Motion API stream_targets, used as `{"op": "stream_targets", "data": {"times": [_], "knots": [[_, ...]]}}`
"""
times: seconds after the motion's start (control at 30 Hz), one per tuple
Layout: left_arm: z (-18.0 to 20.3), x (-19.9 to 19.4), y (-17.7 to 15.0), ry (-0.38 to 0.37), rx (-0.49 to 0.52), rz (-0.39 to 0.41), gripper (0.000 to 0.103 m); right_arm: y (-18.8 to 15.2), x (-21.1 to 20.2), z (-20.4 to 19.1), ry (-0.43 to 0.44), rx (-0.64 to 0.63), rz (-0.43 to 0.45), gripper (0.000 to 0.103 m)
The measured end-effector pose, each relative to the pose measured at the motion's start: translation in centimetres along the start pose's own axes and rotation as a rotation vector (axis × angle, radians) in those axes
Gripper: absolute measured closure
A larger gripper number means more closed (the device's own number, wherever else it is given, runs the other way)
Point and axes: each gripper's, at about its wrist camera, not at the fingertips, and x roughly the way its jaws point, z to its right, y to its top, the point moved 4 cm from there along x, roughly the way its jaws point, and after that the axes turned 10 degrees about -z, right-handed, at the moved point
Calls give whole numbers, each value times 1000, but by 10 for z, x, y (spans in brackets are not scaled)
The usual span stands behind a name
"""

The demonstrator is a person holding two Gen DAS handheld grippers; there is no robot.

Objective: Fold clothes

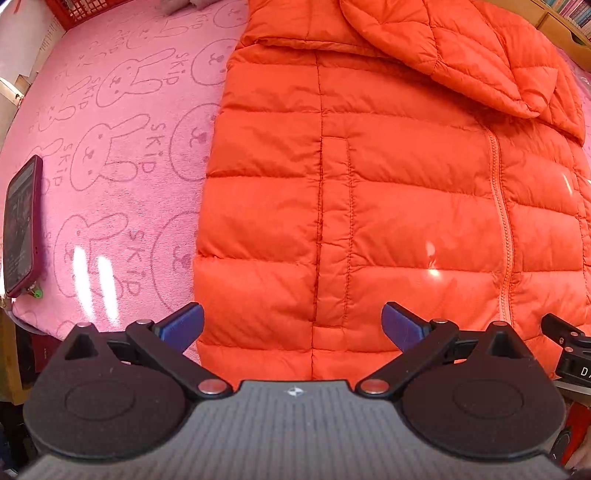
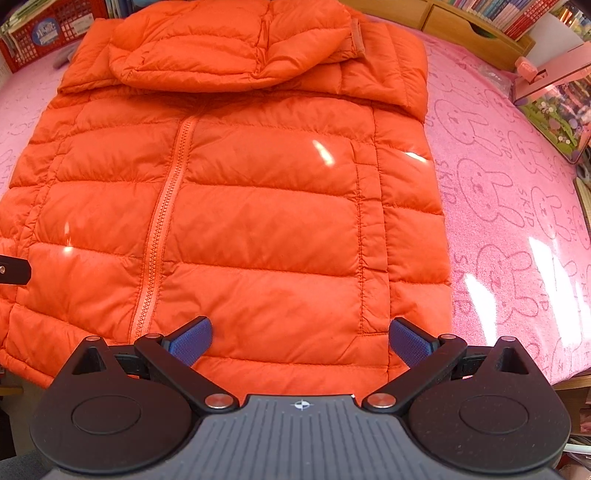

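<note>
An orange quilted puffer jacket (image 1: 388, 192) (image 2: 236, 206) lies flat on a pink rabbit-print blanket (image 1: 122, 147) (image 2: 509, 221), zipped front up, its hood folded down over the chest and both sleeves tucked in. My left gripper (image 1: 292, 326) is open just above the jacket's near hem, left of the zipper, holding nothing. My right gripper (image 2: 301, 341) is open too, over the hem to the right of the zipper, nothing between its blue pads. The tip of the right gripper shows at the right edge of the left wrist view.
A phone in a dark red case (image 1: 22, 225) lies on the blanket at the left edge. A red crate (image 2: 44, 33) with books stands at the far left. Wooden drawers (image 2: 476, 29) and a pink board (image 2: 554, 88) sit at the far right.
</note>
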Motion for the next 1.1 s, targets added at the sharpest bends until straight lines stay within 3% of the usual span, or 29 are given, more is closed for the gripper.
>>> {"op": "stream_targets", "data": {"times": [0.57, 0.7, 0.9, 1.1], "knots": [[4, 6, -1, 38, 12, -25, 0, -34, 5, 62, -1, 100, -13, 0], [8, -5, 1, 11, 5, -22, 0, -38, 5, 70, 14, 127, -3, 0], [29, -46, 15, -41, 42, 43, 0, -25, -15, 74, 4, 103, 97, 0], [52, -90, 40, -44, 99, 109, 0, 23, -69, 75, 45, 0, 285, 0]]}}
